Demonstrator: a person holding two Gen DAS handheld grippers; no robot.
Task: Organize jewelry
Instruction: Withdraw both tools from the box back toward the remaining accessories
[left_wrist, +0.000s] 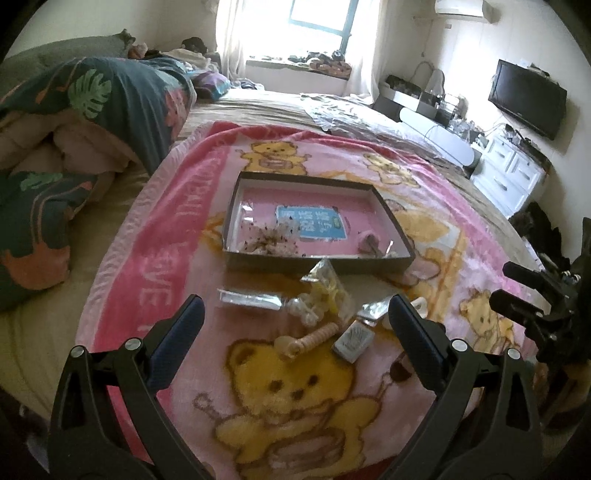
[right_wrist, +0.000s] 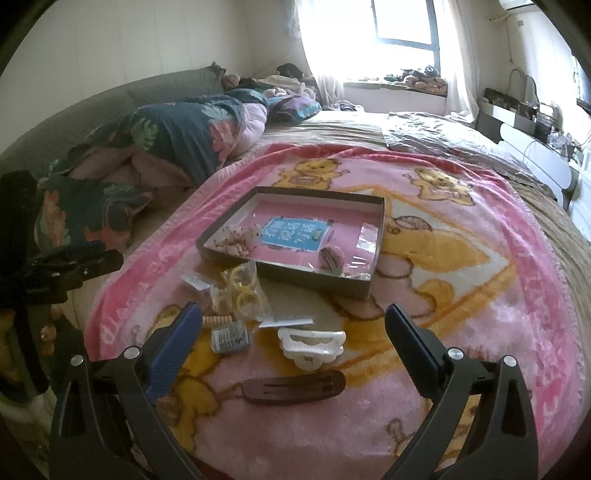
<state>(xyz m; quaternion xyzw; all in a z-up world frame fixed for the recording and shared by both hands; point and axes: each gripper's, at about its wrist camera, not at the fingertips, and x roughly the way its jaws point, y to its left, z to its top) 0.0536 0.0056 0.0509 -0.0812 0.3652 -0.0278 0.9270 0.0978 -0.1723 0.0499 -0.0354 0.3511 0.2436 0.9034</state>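
Here, bear blanket (right_wrist: 461, 332) covers bed (right_wrist: 369, 122) (window (right_wrist: 402, 22) behind)

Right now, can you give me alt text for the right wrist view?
The open right hand-held gripper hovers over a pink teddy-bear blanket, framing a white hair claw and a brown hair clip. Beyond lie bagged yellow rings and a shallow box already holding a few pieces.

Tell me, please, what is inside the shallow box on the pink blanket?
The shallow box holds a pale beaded cluster at its left, a blue label mid-floor, and a small pinkish piece. Its near wall hides the front floor strip.
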